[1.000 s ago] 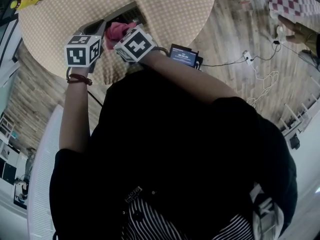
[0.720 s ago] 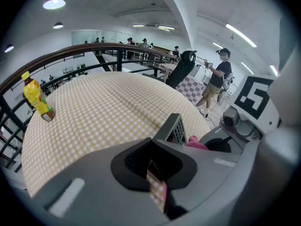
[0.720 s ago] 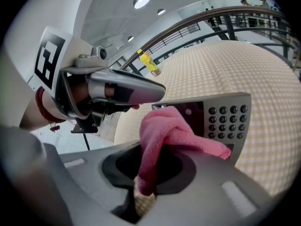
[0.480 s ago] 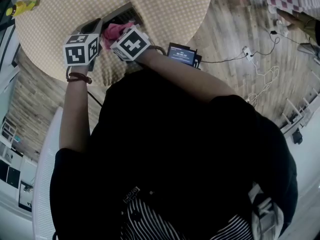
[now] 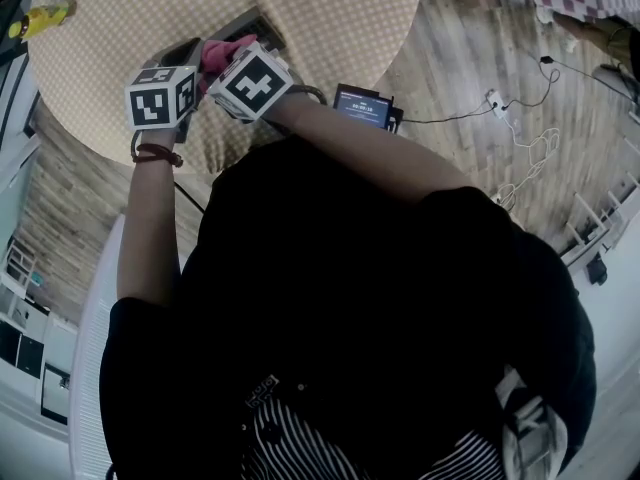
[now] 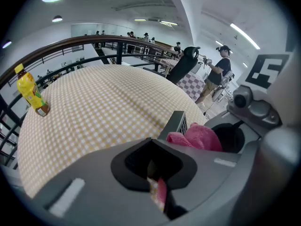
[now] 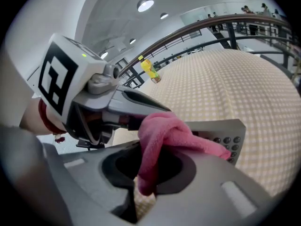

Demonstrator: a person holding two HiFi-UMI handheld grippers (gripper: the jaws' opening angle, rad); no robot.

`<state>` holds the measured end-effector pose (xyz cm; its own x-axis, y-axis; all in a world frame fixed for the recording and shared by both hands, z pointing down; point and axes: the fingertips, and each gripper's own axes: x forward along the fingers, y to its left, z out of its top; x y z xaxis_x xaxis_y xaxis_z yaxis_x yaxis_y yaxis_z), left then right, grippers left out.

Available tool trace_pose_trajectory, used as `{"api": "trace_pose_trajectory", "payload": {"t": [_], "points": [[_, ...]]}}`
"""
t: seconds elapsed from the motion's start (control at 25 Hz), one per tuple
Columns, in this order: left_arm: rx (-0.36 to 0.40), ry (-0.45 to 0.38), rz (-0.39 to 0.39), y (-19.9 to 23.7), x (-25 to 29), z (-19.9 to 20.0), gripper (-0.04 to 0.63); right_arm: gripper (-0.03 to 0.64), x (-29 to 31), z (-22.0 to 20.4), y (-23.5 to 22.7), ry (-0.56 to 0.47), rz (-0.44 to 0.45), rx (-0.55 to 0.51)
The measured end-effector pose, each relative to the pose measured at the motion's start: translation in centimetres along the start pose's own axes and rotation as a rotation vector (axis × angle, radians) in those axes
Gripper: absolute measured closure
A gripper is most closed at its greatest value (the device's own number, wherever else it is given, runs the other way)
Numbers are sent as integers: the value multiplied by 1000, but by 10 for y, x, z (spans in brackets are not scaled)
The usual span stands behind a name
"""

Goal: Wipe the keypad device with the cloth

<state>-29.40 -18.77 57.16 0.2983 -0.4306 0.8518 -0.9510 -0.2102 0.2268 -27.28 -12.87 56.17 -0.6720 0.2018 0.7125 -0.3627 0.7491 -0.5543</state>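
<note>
Right gripper [image 7: 142, 190] has slid left along the grey rectangular keypad device [image 7: 231, 129], jaws clamped on pink terry cloth [image 7: 164, 131] draped ahead. Left gripper [image 6: 158, 195] jaws nearly together, device ahead-right on checked surface [image 6: 94, 107].

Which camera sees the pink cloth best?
The right gripper view: the pink cloth fills the middle, pinched in the right gripper and draped on the keypad device. The left gripper view shows a bunch beside the device; the head view, just a pink sliver.
</note>
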Motion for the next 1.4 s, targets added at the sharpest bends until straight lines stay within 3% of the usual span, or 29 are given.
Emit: {"api": "trace_pose_trajectory", "payload": {"t": [0.28, 0.44, 0.8, 0.92, 1.16, 1.4], "points": [[73, 16, 12, -6, -1, 1, 591, 555, 14, -13, -13, 49, 14, 85], [102, 19, 28, -7, -3, 0, 591, 554, 19, -20, -9, 53, 20, 76], [125, 26, 30, -7, -5, 1, 592, 555, 35, -77, -28, 184, 4, 168], [145, 37, 28, -11, -9, -2, 592, 555, 29, -69, -24, 156, -10, 168], [170, 29, 47, -8, -6, 1, 592, 555, 3, -5, -19, 30, -14, 99], [201, 29, 55, -8, -5, 1, 592, 555, 11, -20, -27, 62, -28, 78]]}}
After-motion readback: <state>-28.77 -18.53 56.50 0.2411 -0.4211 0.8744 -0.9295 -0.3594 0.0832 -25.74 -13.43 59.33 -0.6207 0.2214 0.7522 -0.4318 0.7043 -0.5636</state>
